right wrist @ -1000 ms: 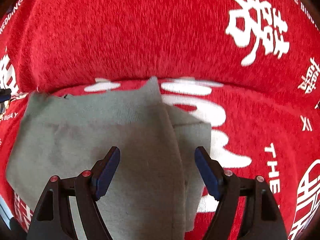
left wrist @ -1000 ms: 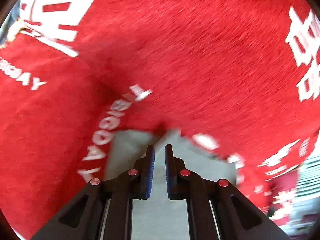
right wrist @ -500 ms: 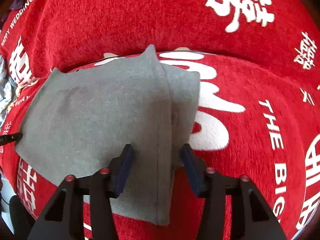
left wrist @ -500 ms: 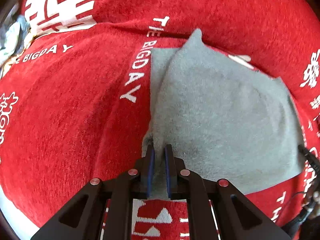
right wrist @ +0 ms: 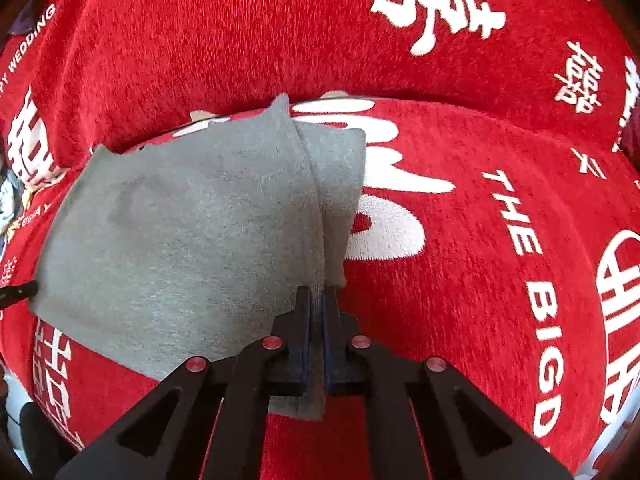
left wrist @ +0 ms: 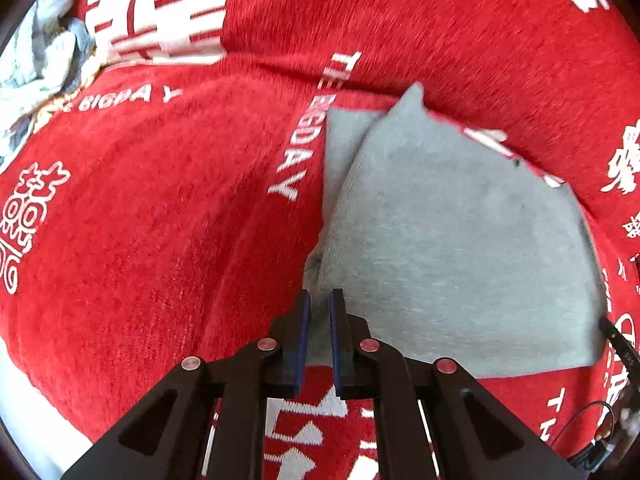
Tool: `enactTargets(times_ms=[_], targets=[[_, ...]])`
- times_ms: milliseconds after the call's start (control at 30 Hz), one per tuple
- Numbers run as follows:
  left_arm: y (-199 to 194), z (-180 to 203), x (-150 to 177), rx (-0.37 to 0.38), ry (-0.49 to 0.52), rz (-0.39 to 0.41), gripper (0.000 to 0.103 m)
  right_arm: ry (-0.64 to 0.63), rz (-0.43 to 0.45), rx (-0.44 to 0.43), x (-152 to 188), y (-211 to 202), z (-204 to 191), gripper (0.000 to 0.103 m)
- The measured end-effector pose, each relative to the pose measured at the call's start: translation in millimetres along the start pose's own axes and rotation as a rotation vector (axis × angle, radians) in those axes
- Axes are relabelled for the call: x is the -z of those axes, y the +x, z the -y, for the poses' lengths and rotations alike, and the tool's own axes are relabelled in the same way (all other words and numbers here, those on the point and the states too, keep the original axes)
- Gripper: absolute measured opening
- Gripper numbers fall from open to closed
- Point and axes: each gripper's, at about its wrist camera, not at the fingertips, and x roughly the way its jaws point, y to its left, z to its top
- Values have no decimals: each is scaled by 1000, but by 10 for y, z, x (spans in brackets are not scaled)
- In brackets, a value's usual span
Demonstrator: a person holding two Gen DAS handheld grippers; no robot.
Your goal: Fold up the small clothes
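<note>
On red blanket (left wrist: pixel 160 208) grey cloth (left wrist: pixel 460 248) lying flat, partly folded. Left gripper (left wrist: pixel 318 300) clenching cloth's near corner; right gripper (right wrist: pixel 317 300) clenching folded edge at opposite side. White print on blanket reading "THE BIGDAY", "WEDDING", plus Chinese characters.

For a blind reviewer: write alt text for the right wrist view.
The right gripper is shut on the folded edge of a grey garment, which lies on a red cover printed with white lettering.
</note>
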Motion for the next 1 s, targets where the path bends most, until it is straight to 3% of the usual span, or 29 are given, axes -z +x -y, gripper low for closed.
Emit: enactTargets(times_ms=[100, 200, 333, 400, 467, 500, 533, 567, 600, 633, 667, 733, 1000], targets=[[13, 54, 10, 1, 3, -12, 9, -1, -48, 42, 12, 124, -29, 6], [-10, 173, 4, 21, 5, 4, 9, 30, -33, 68, -46, 21, -33, 24], [77, 474, -67, 3, 41, 15, 9, -3, 102, 129, -126, -275, -186, 80], [231, 629, -100, -27, 63, -7, 9, -60, 134, 123, -187, -300, -357, 82], [447, 762, -109, -90, 97, -42, 13, -115, 94, 112, -231, -191, -520, 82], [451, 791, -100, -119, 107, 1, 15, -141, 78, 114, -239, -130, -597, 82], [416, 836, -81, -156, 125, 82, 36, -173, 56, 113, -239, -43, -674, 82], [447, 858, -69, -209, 140, 86, 88, -198, 18, 112, -229, 69, -740, 82], [484, 850, -68, -273, 136, 76, 103, -207, -30, 112, -206, 189, -775, 82], [476, 792, -53, -281, 112, 92, 102, -205, -72, 103, -174, 294, -793, 82], [460, 730, -49, -227, 99, 87, 102, -200, -78, 99, -149, 329, -792, 82], [427, 643, -25, -165, 83, 75, 102, -203, -41, 101, -120, 290, -801, 82], [361, 772, -141, -155, 127, 126, 102, -244, 34, 67, -355, 158, -1023, 82]])
